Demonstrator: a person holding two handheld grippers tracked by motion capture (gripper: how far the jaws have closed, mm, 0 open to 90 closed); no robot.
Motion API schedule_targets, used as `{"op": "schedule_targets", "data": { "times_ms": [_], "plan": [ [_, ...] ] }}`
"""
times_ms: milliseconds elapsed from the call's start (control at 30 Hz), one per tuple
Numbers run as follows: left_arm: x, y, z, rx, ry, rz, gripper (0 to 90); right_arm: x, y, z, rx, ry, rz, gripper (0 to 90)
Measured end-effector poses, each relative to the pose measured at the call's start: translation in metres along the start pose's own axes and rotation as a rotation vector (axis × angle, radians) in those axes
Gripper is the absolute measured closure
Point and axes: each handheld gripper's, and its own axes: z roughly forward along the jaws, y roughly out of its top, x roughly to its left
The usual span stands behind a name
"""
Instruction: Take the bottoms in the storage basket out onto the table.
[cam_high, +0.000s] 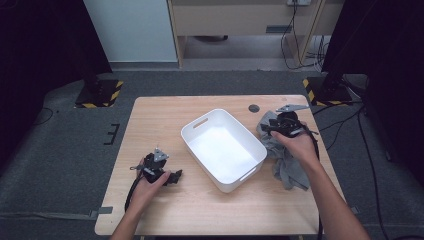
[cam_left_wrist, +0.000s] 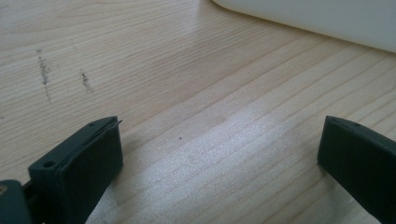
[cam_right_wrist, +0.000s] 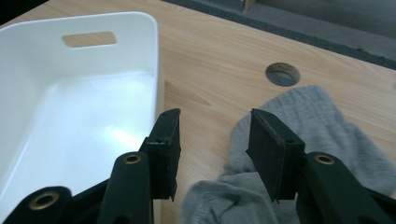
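The right gripper (cam_right_wrist: 212, 154), jaws half apart and unclamped, hangs over the crumpled grey cloth (cam_right_wrist: 322, 135) just right of the white plastic bin (cam_high: 200, 131). The left gripper (cam_left_wrist: 219, 158), jaws wide apart, rests on the light wooden table (cam_left_wrist: 187, 70).

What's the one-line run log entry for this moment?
left claw: open, over bare table | right claw: open above grey cloth | white bin: empty

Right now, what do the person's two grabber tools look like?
Each black two-jaw gripper, left and right, has blocky, flat-faced jaws, with brass-coloured rivets showing on the right one's arms. A grey three-cornered plate sits on top of each, and a black cable trails back from each. The person's forearms are bare, with no sleeves.
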Motion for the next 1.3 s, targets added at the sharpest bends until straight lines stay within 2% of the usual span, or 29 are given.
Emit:
{"op": "schedule_targets", "data": {
  "times_ms": [167,300,467,700,833,1000,1133,1200,1300],
  "plan": [
    [-0.004,0.004,-0.003,-0.003,0.023,0.026,3.8,0.012,0.002,0.008,0.014,0.039,-0.021,51.3],
    [-0.004,0.009,-0.011,-0.047,0.029,0.01,6.6,0.018,0.002,0.015,0.039,0.051,-0.036,50.4],
    [-0.009,0.012,-0.019,-0.069,0.013,0.001,8.7,0.023,-0.001,0.022,0.061,0.047,-0.057,50.2],
    [-0.028,0.019,-0.029,-0.118,-0.016,0.035,8.6,0.028,-0.009,0.029,0.115,0.038,-0.082,50.6],
    [-0.033,0.022,-0.03,-0.123,-0.023,0.045,9.4,0.032,-0.013,0.033,0.127,0.045,-0.084,52.5],
    [-0.033,0.024,-0.031,-0.141,-0.02,0.046,12.6,0.036,-0.016,0.036,0.137,0.068,-0.092,55.4],
    [-0.03,0.025,-0.034,-0.155,-0.019,0.029,16.6,0.042,-0.019,0.038,0.14,0.09,-0.1,56.6],
    [-0.028,0.025,-0.036,-0.157,-0.016,0.022,17.8,0.044,-0.018,0.036,0.128,0.074,-0.118,56.8],
    [-0.029,0.025,-0.038,-0.165,-0.031,0.016,21.2,0.041,-0.018,0.033,0.117,0.065,-0.11,57.6]
  ]
}}
